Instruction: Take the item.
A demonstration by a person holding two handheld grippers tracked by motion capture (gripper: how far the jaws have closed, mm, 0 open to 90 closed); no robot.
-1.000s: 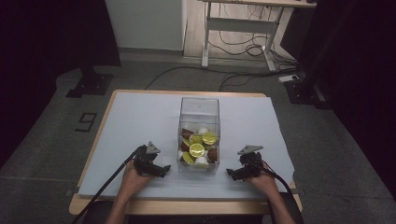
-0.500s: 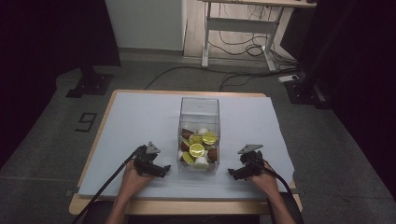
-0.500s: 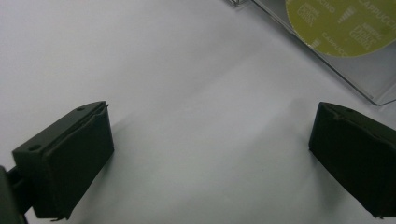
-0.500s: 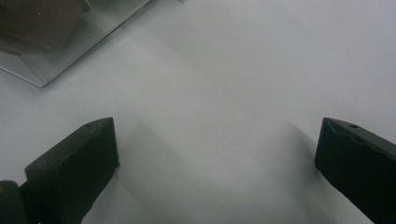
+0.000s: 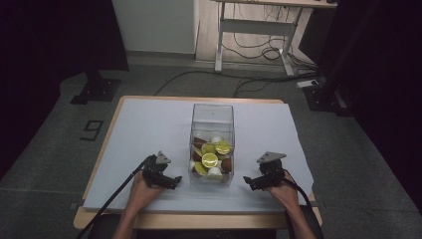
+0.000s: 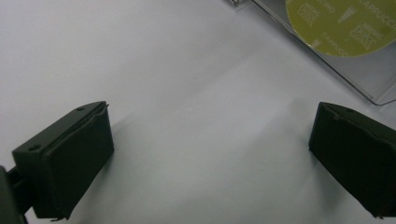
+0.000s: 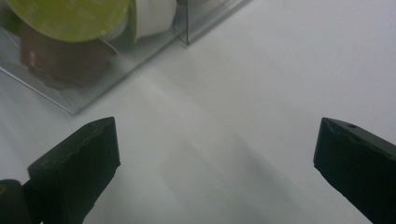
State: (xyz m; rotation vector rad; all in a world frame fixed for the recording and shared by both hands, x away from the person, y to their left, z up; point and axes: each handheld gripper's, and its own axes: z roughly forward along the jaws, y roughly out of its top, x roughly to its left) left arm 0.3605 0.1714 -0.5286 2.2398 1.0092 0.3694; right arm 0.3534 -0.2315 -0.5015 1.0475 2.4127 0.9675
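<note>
A clear plastic box (image 5: 212, 119) stands in the middle of the white table sheet (image 5: 149, 129), holding several coffee capsules (image 5: 210, 160) with yellow-green, brown and white tops. My left gripper (image 5: 174, 181) rests low on the sheet just left of the box's near corner, open, nothing between its jaws. My right gripper (image 5: 249, 181) sits on the sheet to the right of the box, also open and empty. The left gripper view shows a yellow-green capsule lid (image 6: 343, 23) behind the box wall. The right gripper view shows a yellow-green lid (image 7: 70, 16) and a brown capsule (image 7: 56, 56) through the wall.
The table's wooden front edge (image 5: 199, 221) runs just behind the hands. Bare sheet lies to the left and right of the box. Cables trail from both grippers off the front edge. Beyond the table are a desk frame (image 5: 259, 35) and floor cables.
</note>
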